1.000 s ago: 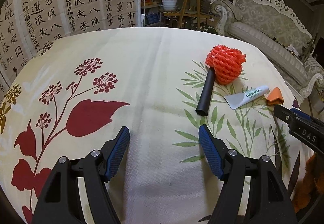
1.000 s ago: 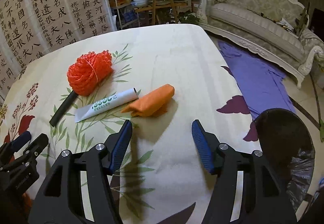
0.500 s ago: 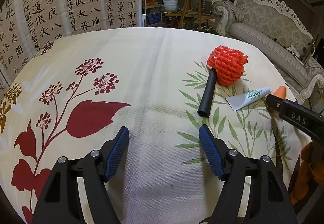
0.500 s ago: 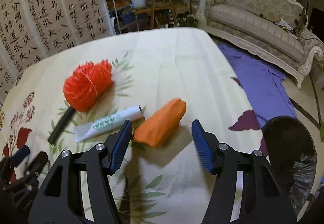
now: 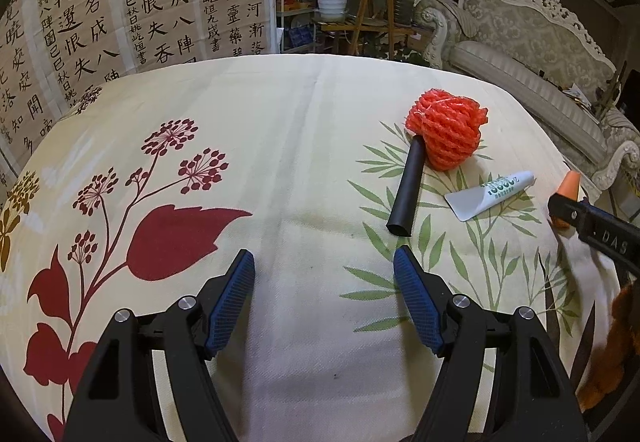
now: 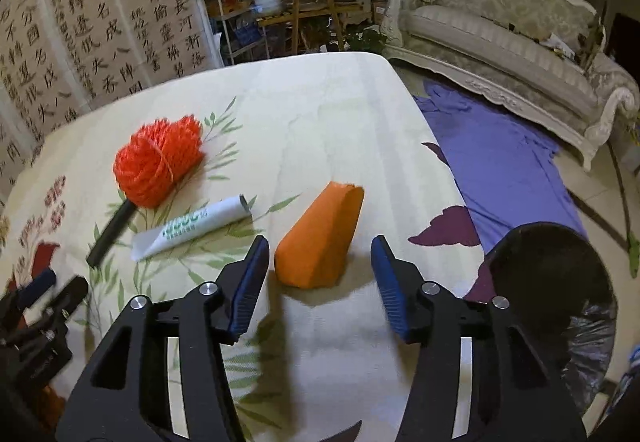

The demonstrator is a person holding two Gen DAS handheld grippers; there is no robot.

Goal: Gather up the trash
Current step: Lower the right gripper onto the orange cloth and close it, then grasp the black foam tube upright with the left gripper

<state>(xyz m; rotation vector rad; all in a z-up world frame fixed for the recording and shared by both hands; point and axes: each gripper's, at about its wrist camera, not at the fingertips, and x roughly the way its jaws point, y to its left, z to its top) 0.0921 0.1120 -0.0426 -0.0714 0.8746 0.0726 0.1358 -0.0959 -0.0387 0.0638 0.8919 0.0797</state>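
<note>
The orange wedge-shaped scrap (image 6: 320, 238) lies on the tablecloth (image 6: 320, 114) near its right edge. It sits between the blue pads of the right gripper (image 6: 318, 282), closer to the left pad; whether it touches that pad cannot be told. Its long axis runs roughly along the fingers, broad end near, narrow end pointing away and slightly right. The right gripper is spread wide and holds nothing. The likely next step is to close on the scrap across its short width.

Left of the scrap lie the white tube (image 6: 192, 228), the red mesh ball (image 6: 158, 162) and the black tube (image 6: 110, 236), in that order toward the cloth's middle. The black-lined bin (image 6: 552, 282) stands just off the right edge.

The left gripper (image 5: 324, 298) is spread, holds nothing, and hovers over bare cloth well apart from the scrap; the right is nearer.

Compared with one second ago, the right gripper has advanced from short of the scrap to straddling it. The left gripper has barely moved.
</note>
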